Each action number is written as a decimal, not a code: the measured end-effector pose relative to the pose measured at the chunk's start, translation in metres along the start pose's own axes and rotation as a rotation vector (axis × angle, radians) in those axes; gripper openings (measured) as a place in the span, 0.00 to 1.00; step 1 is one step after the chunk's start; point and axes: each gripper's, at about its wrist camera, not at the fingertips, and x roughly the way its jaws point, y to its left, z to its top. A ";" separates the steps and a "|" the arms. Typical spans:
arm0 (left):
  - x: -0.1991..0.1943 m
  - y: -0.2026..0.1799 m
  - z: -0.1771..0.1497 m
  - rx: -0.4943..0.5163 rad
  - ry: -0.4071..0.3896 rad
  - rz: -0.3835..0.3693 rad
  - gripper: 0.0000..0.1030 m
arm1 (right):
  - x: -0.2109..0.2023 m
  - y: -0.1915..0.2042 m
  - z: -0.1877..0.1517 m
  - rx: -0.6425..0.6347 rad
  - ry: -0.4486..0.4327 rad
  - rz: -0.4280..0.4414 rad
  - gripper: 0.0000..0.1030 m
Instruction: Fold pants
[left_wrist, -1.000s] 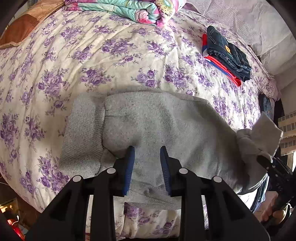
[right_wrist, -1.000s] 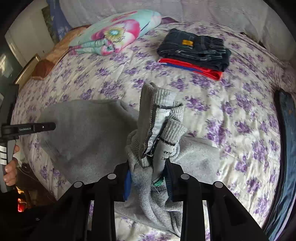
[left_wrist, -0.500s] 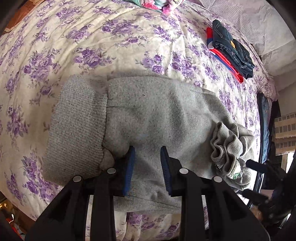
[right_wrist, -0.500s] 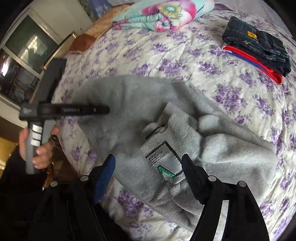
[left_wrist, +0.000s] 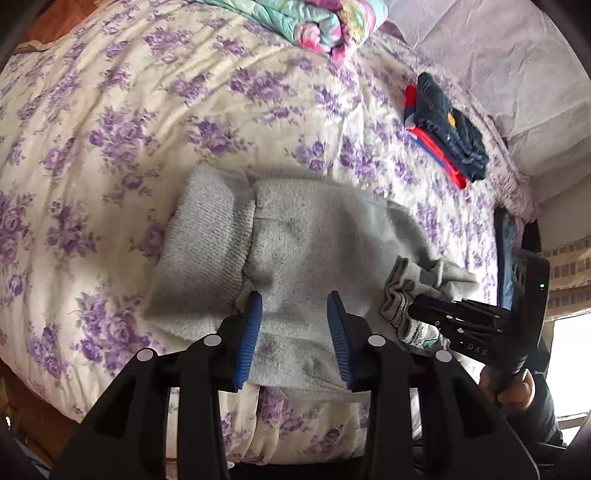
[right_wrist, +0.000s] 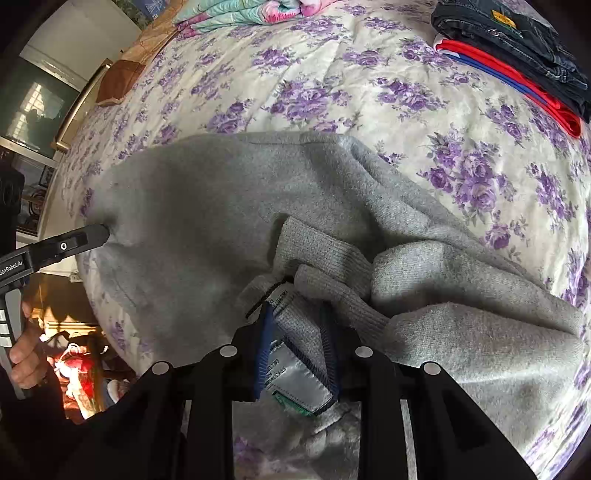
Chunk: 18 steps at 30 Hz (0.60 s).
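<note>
Grey sweatpants (left_wrist: 306, 243) lie on the flowered bed near its front edge, with a ribbed cuff (left_wrist: 203, 251) at the left. My left gripper (left_wrist: 293, 317) presses on the folded edge of the pants with its jaws partly apart and cloth between them. In the right wrist view the pants (right_wrist: 207, 206) spread wide. My right gripper (right_wrist: 297, 321) is closed on the ribbed waistband with its label (right_wrist: 295, 362). The right gripper also shows in the left wrist view (left_wrist: 443, 314), at the bunched waistband.
A stack of folded jeans and red-blue clothes (left_wrist: 447, 129) lies at the far right of the bed (left_wrist: 110, 110). A folded colourful blanket (left_wrist: 314, 18) lies at the far edge. The bed's front edge drops off just below the pants.
The right gripper dropped the raised waistband bundle onto the pants, opened, then closed again on the waistband. The left gripper stayed on the pants' near edge.
</note>
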 end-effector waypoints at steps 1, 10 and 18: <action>-0.013 0.004 -0.002 -0.007 -0.029 0.011 0.50 | -0.012 0.000 0.001 0.010 -0.017 0.023 0.26; -0.030 0.063 -0.017 -0.169 -0.061 0.004 0.85 | -0.083 -0.017 -0.039 0.044 -0.124 0.018 0.44; 0.047 0.071 0.005 -0.234 0.050 -0.105 0.86 | -0.084 -0.035 -0.072 0.123 -0.103 -0.016 0.44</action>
